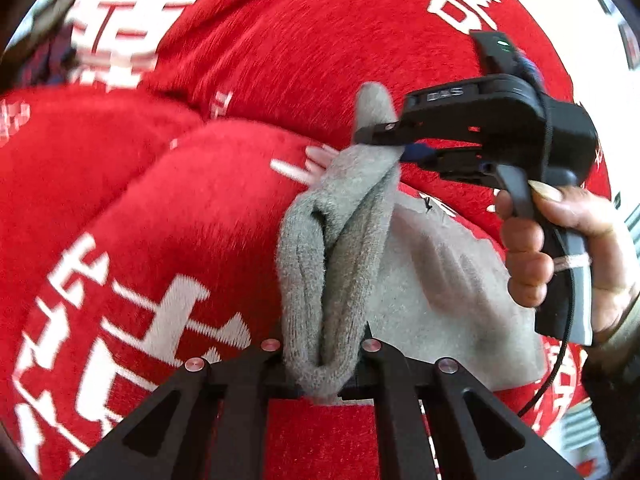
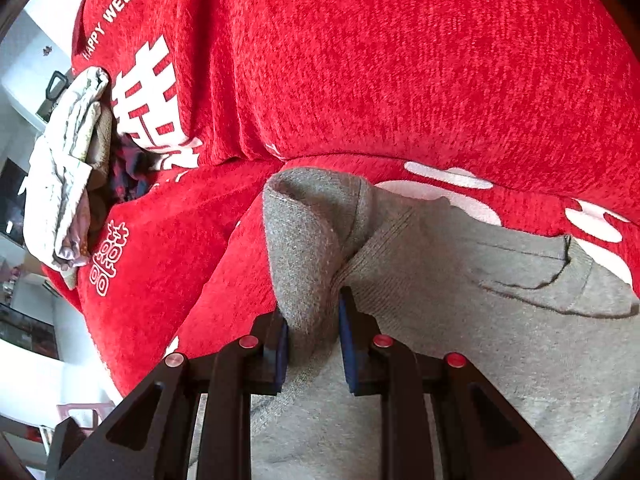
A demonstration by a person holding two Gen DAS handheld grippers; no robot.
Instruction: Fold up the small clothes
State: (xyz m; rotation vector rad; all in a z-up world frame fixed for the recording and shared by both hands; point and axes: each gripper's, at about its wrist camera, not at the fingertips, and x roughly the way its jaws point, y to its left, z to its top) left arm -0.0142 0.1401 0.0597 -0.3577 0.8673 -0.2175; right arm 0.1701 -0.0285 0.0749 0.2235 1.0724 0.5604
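Note:
A small grey garment [image 1: 432, 280] lies on a red blanket [image 1: 180, 208] with white characters. My left gripper [image 1: 324, 360] is shut on a bunched, rope-like fold of it, which rises from the jaws toward my right gripper [image 1: 380, 138]. That gripper, held by a hand [image 1: 532, 248], pinches the far end of the same fold. In the right wrist view the right gripper [image 2: 314, 320] has its blue pads [image 2: 346, 332] pressed on a raised grey fold, and the rest of the garment [image 2: 460, 280] spreads flat to the right, showing a pocket [image 2: 552, 280].
The red blanket [image 2: 400, 60] covers nearly everything in view, with a ridge running across it behind the garment. A pile of pale crumpled clothes [image 2: 60, 184] and a dark plaid cloth [image 2: 128, 172] lie at its left edge. White furniture shows beyond.

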